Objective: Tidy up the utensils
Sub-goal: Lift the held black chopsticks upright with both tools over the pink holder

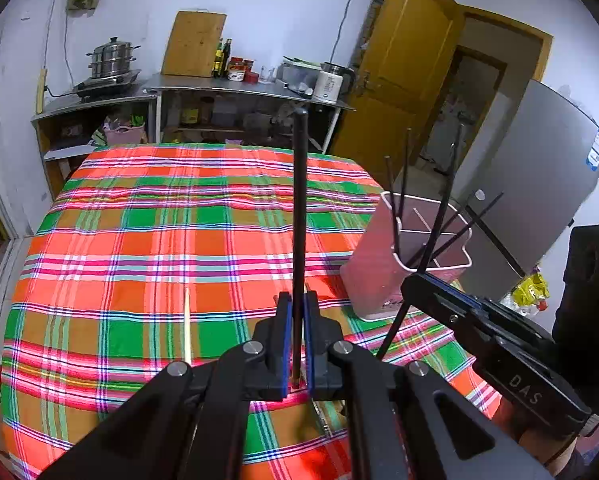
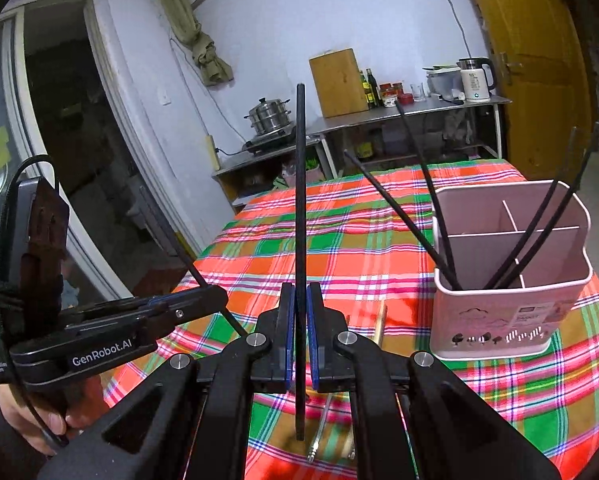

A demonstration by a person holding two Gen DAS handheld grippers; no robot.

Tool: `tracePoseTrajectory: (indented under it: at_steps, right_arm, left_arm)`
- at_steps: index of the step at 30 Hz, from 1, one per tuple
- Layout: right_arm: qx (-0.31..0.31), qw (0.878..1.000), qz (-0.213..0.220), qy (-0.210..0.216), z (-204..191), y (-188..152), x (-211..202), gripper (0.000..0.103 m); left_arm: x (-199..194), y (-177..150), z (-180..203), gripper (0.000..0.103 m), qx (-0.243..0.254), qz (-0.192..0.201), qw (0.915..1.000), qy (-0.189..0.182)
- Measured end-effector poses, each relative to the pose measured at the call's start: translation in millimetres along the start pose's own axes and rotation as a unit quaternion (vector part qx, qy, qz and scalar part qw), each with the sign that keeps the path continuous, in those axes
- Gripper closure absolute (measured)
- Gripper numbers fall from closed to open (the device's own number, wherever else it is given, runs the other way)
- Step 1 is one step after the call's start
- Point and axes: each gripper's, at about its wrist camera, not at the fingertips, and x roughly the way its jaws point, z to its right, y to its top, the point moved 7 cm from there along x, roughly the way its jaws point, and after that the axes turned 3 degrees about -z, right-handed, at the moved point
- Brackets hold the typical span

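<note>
While both my tools hang over the plaid tabletop (image 1: 159, 240), each is clamped on one black chopstick. My left tool (image 1: 296, 344) pinches its chopstick (image 1: 299, 216) upright, left of the pink holder (image 1: 383, 280). My right tool (image 2: 298, 340) grips another chopstick (image 2: 300, 200), also left of the holder (image 2: 507, 320), where several black chopsticks (image 2: 443, 232) lean. A pale chopstick (image 1: 187, 324) lies on the cloth left of the holder.

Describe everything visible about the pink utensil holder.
The pink utensil holder is a rounded-corner box, seemingly plastic, standing upright on the plaid tablecloth. Thin white dividers split its open top into compartments. Small cartoon prints and a label mark its front wall. Several black chopsticks lean inside at splayed angles, resting on its rim. No gripper touches it.
</note>
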Motion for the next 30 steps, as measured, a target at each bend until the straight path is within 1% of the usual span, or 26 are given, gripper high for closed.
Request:
tracePoseTrajectory:
  at_steps: [7,16,22,30]
  right_arm:
    - [0.005,1.0,0.022,-0.008,12,6,-22,0.097]
    - [0.023,0.997,0.062,-0.042,41,19,-60,0.097]
    - [0.039,0.993,0.087,-0.071,68,34,-74,0.097]
    - [0.049,0.987,0.124,-0.094,91,64,-87,0.097]
  left_arm:
    - [-9,11,28,0.097,0.02,0.007,0.9994,-0.028]
    - [-9,34,71,0.097,0.049,0.012,0.9966,-0.065]
    - [-7,57,100,0.097,0.066,0.018,0.9939,-0.086]
    - [-8,94,122,0.097,0.074,0.038,0.9907,-0.108]
